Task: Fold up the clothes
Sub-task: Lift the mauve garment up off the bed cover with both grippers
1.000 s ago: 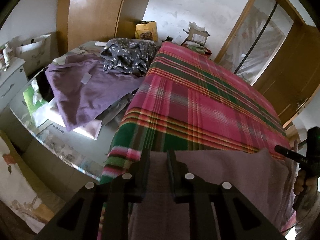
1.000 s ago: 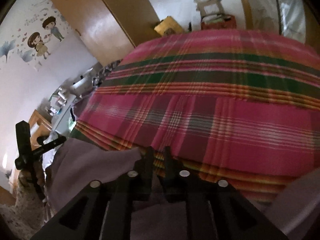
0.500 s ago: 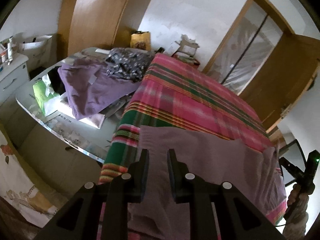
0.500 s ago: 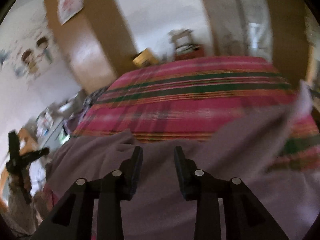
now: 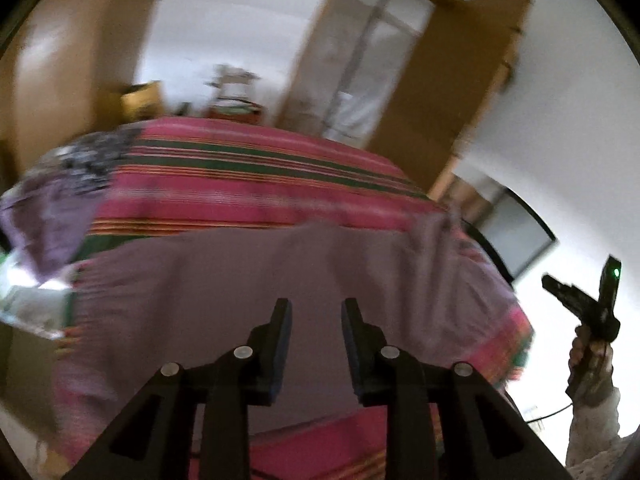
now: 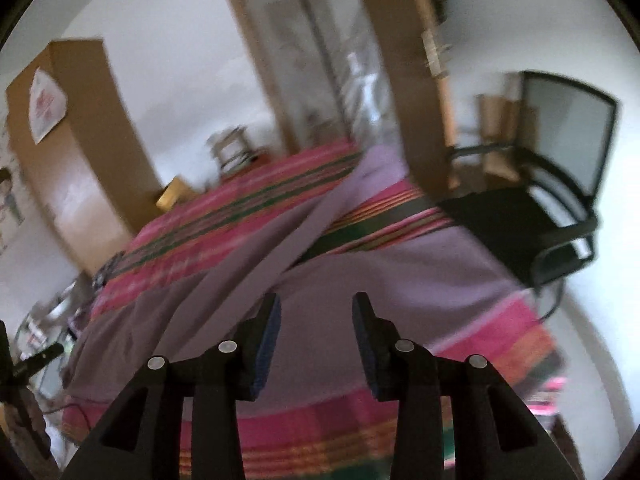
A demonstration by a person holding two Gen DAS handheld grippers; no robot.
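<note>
Mauve cloth, a garment (image 5: 248,292), lies spread flat on the plaid bed (image 5: 256,184) just ahead of the left tongs (image 5: 314,320) and right tongs (image 6: 316,316), both gaping and empty. One sleeve (image 6: 320,216) trails away unfolded. Beyond, left of the tongs, more clothes (image 5: 52,208) lie heaped, seemingly unfolded.

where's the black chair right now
In the right wrist view, the black chair stands at the right, beside the plaid bed cover's corner, below the wooden door.
</note>
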